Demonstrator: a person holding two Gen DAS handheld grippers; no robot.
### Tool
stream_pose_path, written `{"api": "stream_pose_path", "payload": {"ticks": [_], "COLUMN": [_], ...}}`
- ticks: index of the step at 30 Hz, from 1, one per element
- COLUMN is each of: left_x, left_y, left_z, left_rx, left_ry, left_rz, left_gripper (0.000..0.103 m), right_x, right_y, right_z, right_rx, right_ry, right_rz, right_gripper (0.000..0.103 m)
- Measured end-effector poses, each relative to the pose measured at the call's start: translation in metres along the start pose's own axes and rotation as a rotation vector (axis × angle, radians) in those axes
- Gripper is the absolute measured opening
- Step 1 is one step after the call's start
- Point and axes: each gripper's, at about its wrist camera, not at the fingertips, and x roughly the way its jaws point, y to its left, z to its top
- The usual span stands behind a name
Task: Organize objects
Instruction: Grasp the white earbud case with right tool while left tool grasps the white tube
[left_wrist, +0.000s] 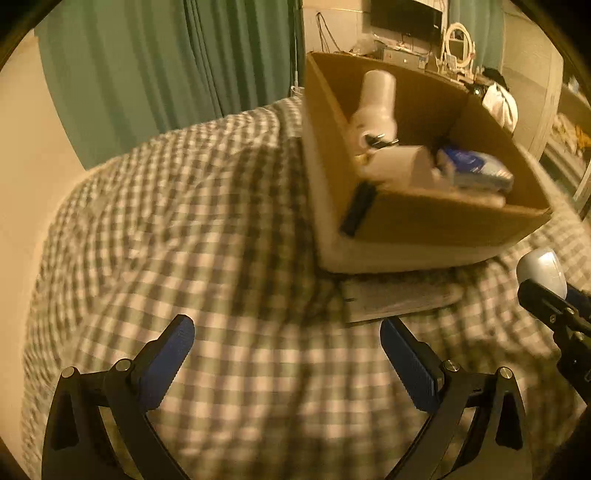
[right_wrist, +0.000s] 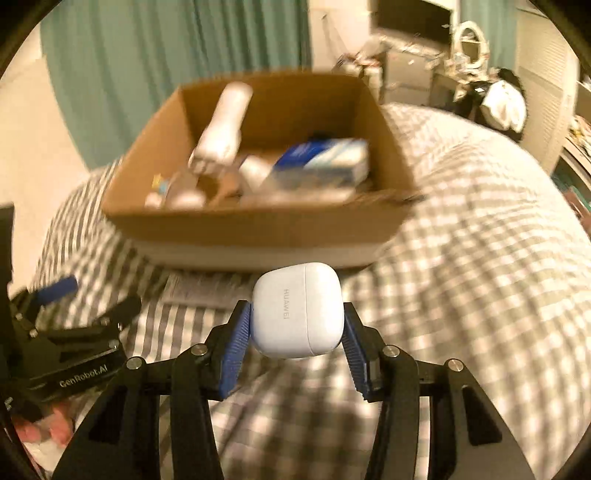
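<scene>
A white earbud case (right_wrist: 297, 310) is clamped between the blue pads of my right gripper (right_wrist: 297, 321), lifted above the checked bedspread just in front of the cardboard box (right_wrist: 255, 229). In the left wrist view the same case (left_wrist: 541, 269) and the right gripper (left_wrist: 543, 295) show at the right edge. My left gripper (left_wrist: 286, 349) hangs open over bare bedspread, left of and below the box (left_wrist: 424, 225). Inside the box lie a white bottle (right_wrist: 223, 125), a blue-and-white packet (right_wrist: 325, 162) and several small items.
The checked bedspread (left_wrist: 184, 229) covers the bed. A flat paper or booklet (left_wrist: 399, 297) lies under the box's near edge. Green curtains (left_wrist: 147, 74) hang behind the bed. A cluttered desk with a monitor (left_wrist: 406, 16) stands at the back right.
</scene>
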Motion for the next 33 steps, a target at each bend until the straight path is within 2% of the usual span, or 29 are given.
{"api": "stream_pose_path", "payload": {"ticks": [2,4,8,12,13,16,18,20,21,23,25,27,30,33], "left_x": [0.002,0.012,0.038,0.061,0.065,0.071,0.074,0.073,0.070,0.061,0.049,0.037,0.024,0.013], "left_y": [-0.012,-0.030,-0.054,-0.063,-0.065,-0.074,-0.077,-0.075,-0.075,-0.073,-0.072,-0.070,-0.063,-0.054], "left_z": [0.003,0.009,0.016,0.014,0.015,0.017,0.013,0.008,0.006,0.004,0.000,-0.006,-0.013,-0.019], "left_rx": [-0.031,-0.060,-0.158,-0.262,-0.292,-0.278,-0.251,-0.231,-0.210,-0.168,-0.116,-0.077,-0.063,-0.057], "left_ry": [0.032,0.073,0.148,0.168,0.166,0.159,0.170,0.188,0.194,0.199,0.208,0.226,0.253,0.241], "left_rz": [-0.012,0.016,-0.023,-0.005,-0.002,0.032,0.022,0.032,0.030,-0.004,-0.035,-0.082,-0.185,-0.200], "left_gripper": [0.103,0.103,0.103,0.103,0.103,0.103,0.102,0.081,0.075,0.039,0.024,0.018,0.018,0.019], "right_x": [-0.011,-0.014,-0.011,-0.010,-0.004,0.002,0.004,0.006,0.007,0.008,0.006,0.005,0.000,-0.007], "right_y": [-0.015,-0.019,-0.025,-0.037,-0.046,-0.054,-0.055,-0.053,-0.053,-0.051,-0.046,-0.044,-0.037,-0.032], "right_z": [0.004,0.007,0.014,0.001,0.007,0.011,0.011,0.011,0.011,0.011,0.010,0.009,0.006,0.003], "right_rx": [0.039,0.067,0.100,0.174,0.184,0.203,0.202,0.198,0.195,0.187,0.173,0.162,0.135,0.119], "right_ry": [-0.030,-0.051,-0.047,-0.036,-0.035,-0.029,-0.022,-0.013,-0.010,-0.006,-0.009,-0.009,-0.017,-0.031], "right_rz": [-0.002,-0.022,-0.006,0.039,0.045,0.068,0.069,0.065,0.060,0.047,0.024,0.007,-0.016,-0.025], "right_gripper": [0.048,0.048,0.048,0.048,0.048,0.048,0.048,0.048,0.048,0.048,0.048,0.048,0.048,0.048]}}
